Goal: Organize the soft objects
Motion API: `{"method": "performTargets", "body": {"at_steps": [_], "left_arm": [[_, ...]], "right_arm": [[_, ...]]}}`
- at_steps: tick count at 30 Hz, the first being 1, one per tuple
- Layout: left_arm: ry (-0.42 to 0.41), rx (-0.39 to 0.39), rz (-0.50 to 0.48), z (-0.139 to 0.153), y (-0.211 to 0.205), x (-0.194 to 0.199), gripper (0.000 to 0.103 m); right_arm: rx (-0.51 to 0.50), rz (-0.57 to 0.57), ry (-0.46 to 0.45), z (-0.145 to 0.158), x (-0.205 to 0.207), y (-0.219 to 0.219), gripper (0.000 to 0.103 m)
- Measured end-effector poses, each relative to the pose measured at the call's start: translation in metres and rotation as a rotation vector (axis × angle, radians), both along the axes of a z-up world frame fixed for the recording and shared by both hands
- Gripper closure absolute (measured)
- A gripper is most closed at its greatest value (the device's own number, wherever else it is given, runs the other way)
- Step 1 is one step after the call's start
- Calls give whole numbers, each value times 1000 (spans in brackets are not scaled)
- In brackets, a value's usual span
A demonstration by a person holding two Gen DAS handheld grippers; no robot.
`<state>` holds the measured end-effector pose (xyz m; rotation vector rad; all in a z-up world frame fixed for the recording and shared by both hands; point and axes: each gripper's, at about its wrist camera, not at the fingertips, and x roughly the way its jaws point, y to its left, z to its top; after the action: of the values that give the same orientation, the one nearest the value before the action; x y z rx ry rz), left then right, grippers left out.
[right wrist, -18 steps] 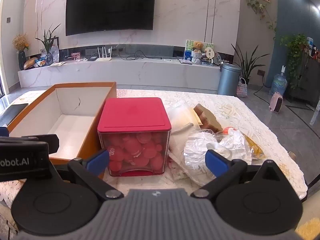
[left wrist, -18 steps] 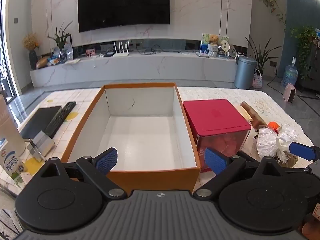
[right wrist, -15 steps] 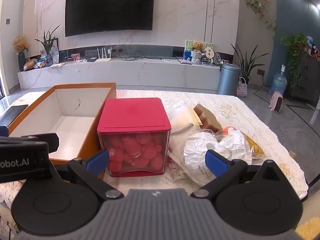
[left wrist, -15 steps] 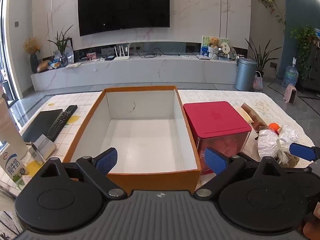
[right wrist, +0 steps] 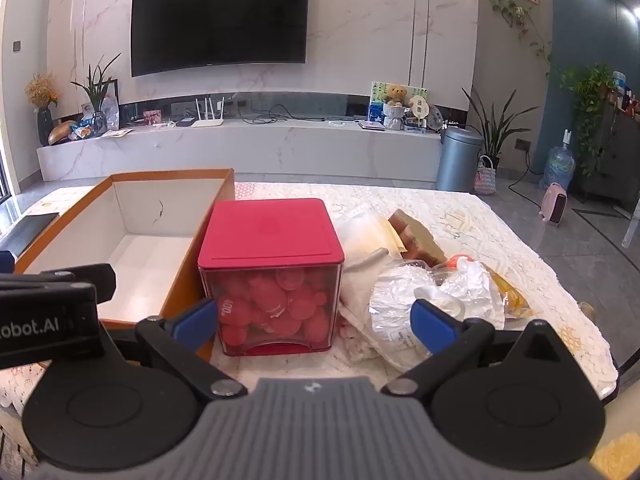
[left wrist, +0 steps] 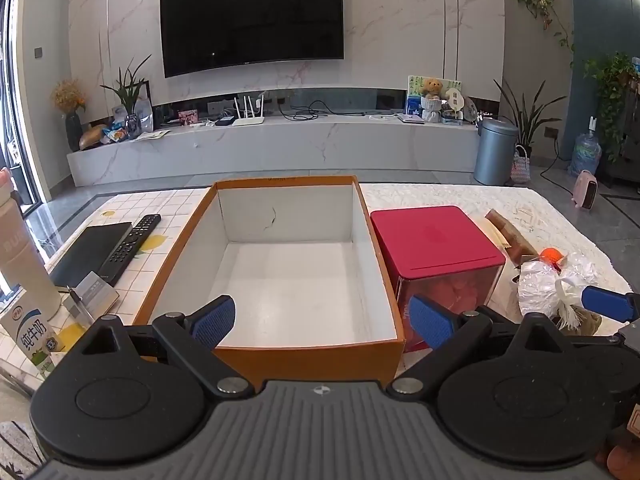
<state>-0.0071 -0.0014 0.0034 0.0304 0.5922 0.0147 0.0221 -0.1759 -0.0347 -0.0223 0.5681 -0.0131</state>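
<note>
Your soft stuff is a heap of crinkly plastic bags on the right side of the worktop, just right of the red-lidded box. It's mostly clear and silvery film, with white padding and a yellowish sheet at its left edge, a brown block behind it and an orange bit poking out on top. The heap is lumpy, but it stretches roughly from the near edge away toward the far right.

The clear box under that red lid is full of pink-red round things. Left of it, touching or nearly so, is the orange cardboard box with a white inside, long axis running away from you.

Your left gripper is spread wide over the cardboard box's near wall, gripping nothing. Your right gripper is wide apart too, with the red-lidded box and the heap's edge ahead between its pads, nothing pinched.
</note>
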Motion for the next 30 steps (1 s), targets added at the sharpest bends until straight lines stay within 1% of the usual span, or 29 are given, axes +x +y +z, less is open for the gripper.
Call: {"method": "performTargets", "body": {"at_steps": [6, 21, 30], "left_arm": [[14, -9, 3, -1, 0, 1, 0], [33, 10, 0, -4, -5, 2, 0], [64, 12, 3, -6, -6, 4, 0]], "right_arm": [[0, -3, 5, 0, 1, -1, 3], [-25, -3, 26, -5, 4, 1, 3], [-28, 1, 49, -8, 6, 1, 3]]}}
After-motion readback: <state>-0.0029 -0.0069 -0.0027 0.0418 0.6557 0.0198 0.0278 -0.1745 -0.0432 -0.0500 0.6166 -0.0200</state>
